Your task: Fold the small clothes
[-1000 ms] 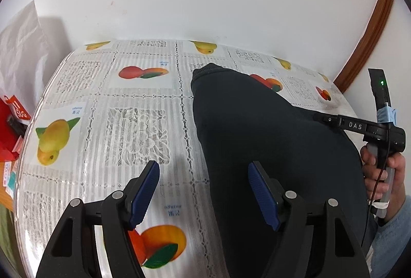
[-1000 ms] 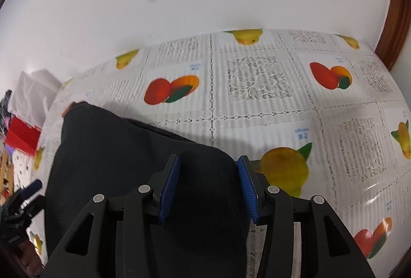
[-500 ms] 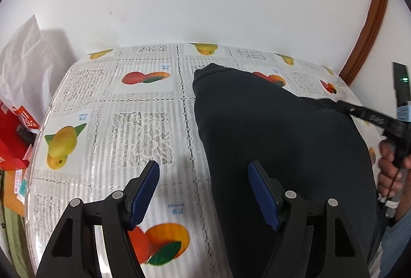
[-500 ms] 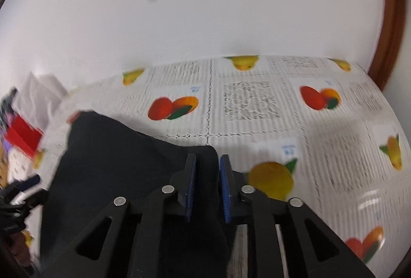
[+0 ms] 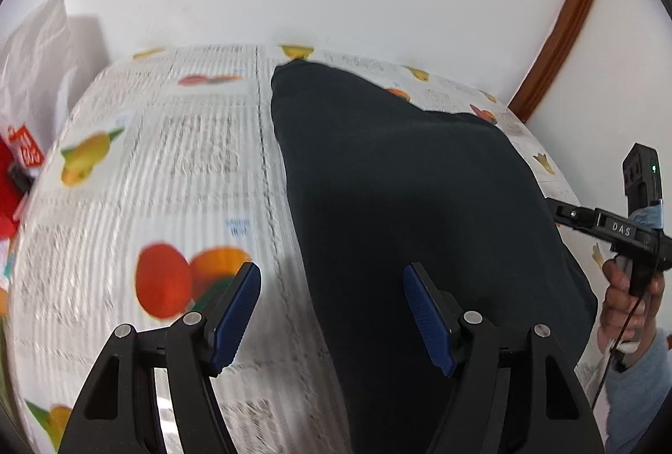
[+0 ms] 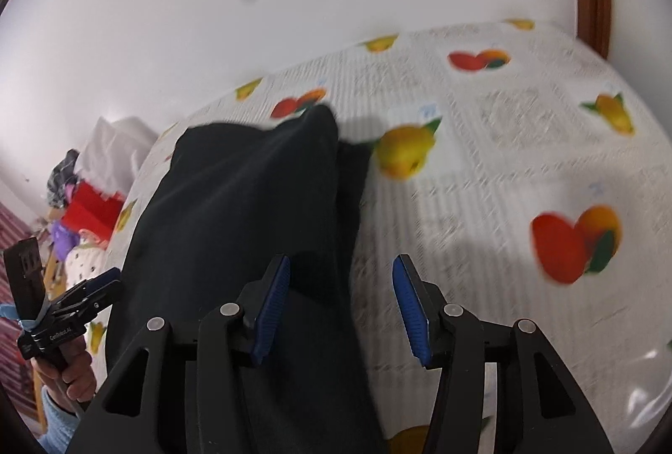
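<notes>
Right wrist view: right claw (image 6: 341, 303) spread, just opened, above dark garment's (image 6: 252, 210) right edge.

The dark garment (image 5: 411, 202) runs off the bottom edge in both views, so its near end cannot be seen. The fruit-print tablecloth (image 6: 504, 168) is smeared by motion blur; its small blue lettering is unreadable. The clutter (image 6: 80, 202) beyond the table's left edge is too indistinct to identify.

Dark garment (image 5: 411, 177) on the table.
It lies spread out and mostly flat, plain black, its right edge folded over onto itself (image 6: 323, 177), one narrow end toward the wall.
</notes>
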`<action>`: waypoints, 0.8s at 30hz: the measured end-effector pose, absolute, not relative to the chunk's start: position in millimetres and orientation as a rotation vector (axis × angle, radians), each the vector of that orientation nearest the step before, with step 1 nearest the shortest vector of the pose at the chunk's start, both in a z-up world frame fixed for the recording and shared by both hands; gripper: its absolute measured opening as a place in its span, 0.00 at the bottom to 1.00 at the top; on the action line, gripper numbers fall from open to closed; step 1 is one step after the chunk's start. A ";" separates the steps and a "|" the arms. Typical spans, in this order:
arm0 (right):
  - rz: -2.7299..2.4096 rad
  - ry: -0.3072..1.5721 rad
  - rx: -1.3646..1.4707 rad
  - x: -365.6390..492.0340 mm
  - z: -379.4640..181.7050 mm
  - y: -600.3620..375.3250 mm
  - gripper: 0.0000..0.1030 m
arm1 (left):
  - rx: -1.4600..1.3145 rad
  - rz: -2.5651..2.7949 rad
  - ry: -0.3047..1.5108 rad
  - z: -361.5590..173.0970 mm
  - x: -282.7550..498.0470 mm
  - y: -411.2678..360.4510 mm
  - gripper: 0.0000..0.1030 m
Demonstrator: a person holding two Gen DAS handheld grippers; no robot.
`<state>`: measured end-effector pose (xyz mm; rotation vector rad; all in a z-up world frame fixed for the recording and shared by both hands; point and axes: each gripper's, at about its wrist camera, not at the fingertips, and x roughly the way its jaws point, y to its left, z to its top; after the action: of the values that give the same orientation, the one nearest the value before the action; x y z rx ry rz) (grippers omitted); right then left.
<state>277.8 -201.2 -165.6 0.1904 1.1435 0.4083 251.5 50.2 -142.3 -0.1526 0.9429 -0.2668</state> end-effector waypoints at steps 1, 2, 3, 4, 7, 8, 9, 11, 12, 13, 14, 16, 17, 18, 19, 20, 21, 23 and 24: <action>0.420 1.147 0.205 276.7 -168.7 -197.8 0.42 | -0.156 -0.259 0.949 -144.4 251.9 49.2 0.67; 0.439 1.147 0.215 275.7 -170.2 -195.1 0.19 | -0.152 -0.242 0.955 -146.6 252.4 48.4 0.69; 0.489 1.148 0.211 275.0 -169.8 -189.8 0.06 | -0.144 -0.226 0.964 -148.3 252.8 47.6 0.69; 0.501 1.125 0.190 271.7 -164.5 -189.2 0.05 | -0.144 -0.222 0.964 -148.0 252.1 48.0 0.69; 0.525 0.919 0.174 250.6 -137.8 -205.4 0.05 | -0.132 -0.209 0.964 -145.6 247.2 50.0 0.69; 0.518 0.928 0.182 250.2 -138.1 -207.6 0.05 | -0.129 -0.207 0.964 -145.1 245.8 50.3 0.69; 0.486 0.968 0.184 251.0 -143.5 -207.3 0.05 | -0.126 -0.202 0.965 -144.5 244.0 50.3 0.69; 0.451 0.995 0.135 249.5 -148.5 -200.8 0.06 | -0.123 -0.193 0.968 -141.9 238.4 50.6 0.68; 0.431 1.003 0.106 247.3 -149.0 -197.2 0.06 | -0.118 -0.194 0.965 -140.6 235.0 50.8 0.67; 0.385 1.009 0.078 243.5 -147.6 -195.9 0.08 | -0.106 -0.200 0.959 -138.6 228.9 51.0 0.67; 0.354 1.008 0.061 239.0 -145.3 -197.3 0.09 | -0.089 -0.206 0.954 -137.1 221.9 51.5 0.67; 0.351 1.011 0.056 229.3 -140.8 -202.0 0.10 | -0.072 -0.211 0.944 -135.7 211.1 53.3 0.67; 0.350 1.014 0.055 225.6 -139.0 -204.2 0.11 | -0.073 -0.215 0.937 -135.1 203.5 55.9 0.67; 0.349 1.015 0.054 220.0 -136.4 -209.3 0.13 | -0.079 -0.217 0.935 -134.8 199.7 57.3 0.67; 0.344 1.013 0.053 210.5 -133.6 -213.1 0.16 | -0.088 -0.220 0.932 -134.6 193.2 60.2 0.67; 0.342 1.013 0.055 205.7 -131.6 -216.9 0.18 | -0.097 -0.222 0.929 -134.5 187.2 62.5 0.67; 0.336 1.011 0.059 198.4 -130.0 -219.8 0.24 | -0.104 -0.224 0.928 -133.9 181.9 64.8 0.66; 0.308 1.008 0.076 183.9 -127.0 -228.0 0.31 | -0.112 -0.226 0.928 -134.1 172.9 66.9 0.65; 0.294 1.004 0.090 175.8 -125.3 -232.4 0.33 | -0.112 -0.228 0.928 -134.5 166.9 68.0 0.65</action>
<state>175.8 -232.4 -125.3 0.0900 1.0042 0.2945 166.9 68.0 -134.5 -0.1121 0.9283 -0.2283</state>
